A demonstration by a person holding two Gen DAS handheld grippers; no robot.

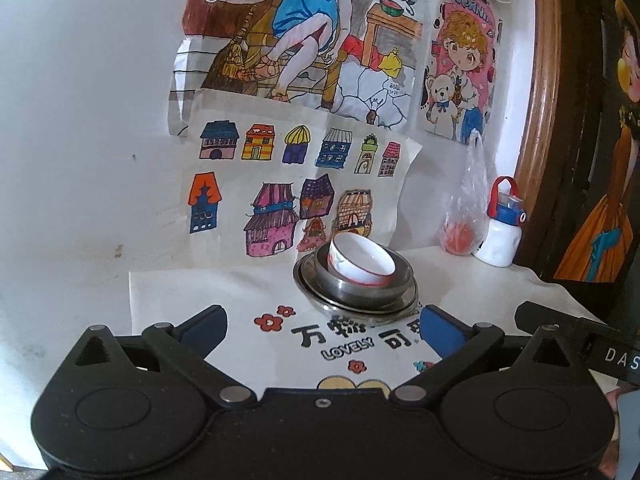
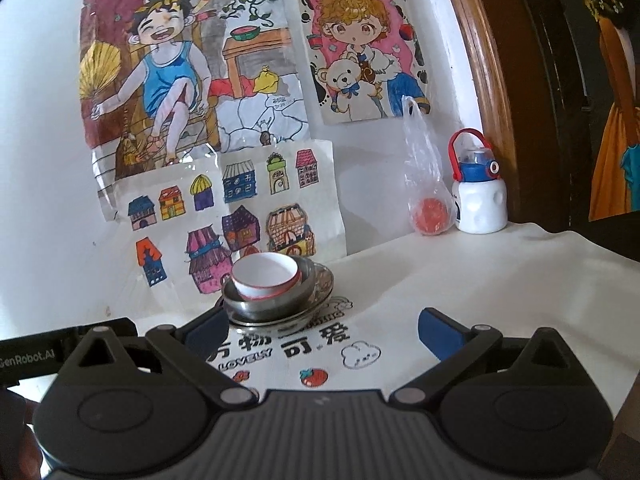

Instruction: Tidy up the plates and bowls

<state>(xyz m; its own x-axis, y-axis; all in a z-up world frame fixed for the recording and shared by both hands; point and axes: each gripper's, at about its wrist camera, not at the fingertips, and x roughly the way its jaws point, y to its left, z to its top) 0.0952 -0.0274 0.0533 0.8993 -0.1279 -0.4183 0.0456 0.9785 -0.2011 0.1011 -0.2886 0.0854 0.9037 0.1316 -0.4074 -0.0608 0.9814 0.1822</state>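
Observation:
A white bowl with a red rim (image 1: 360, 259) (image 2: 266, 276) lies tilted inside a steel bowl (image 1: 366, 287) (image 2: 268, 302), which sits on a steel plate (image 1: 320, 296) (image 2: 322, 286). The stack rests on a white printed cloth near the wall. My left gripper (image 1: 324, 326) is open and empty, with the stack just beyond its right finger. My right gripper (image 2: 320, 330) is open and empty too, and the stack stands just beyond its left finger (image 2: 206, 332). Neither gripper touches the dishes.
A white cloth with printed characters (image 1: 240, 292) (image 2: 460, 280) covers the table. At the back right stand a white bottle with a blue and red lid (image 1: 500, 228) (image 2: 478, 188) and a clear plastic bag holding something orange (image 1: 464, 216) (image 2: 426, 196). Drawings hang on the wall behind; a wooden frame (image 1: 536, 120) rises at right.

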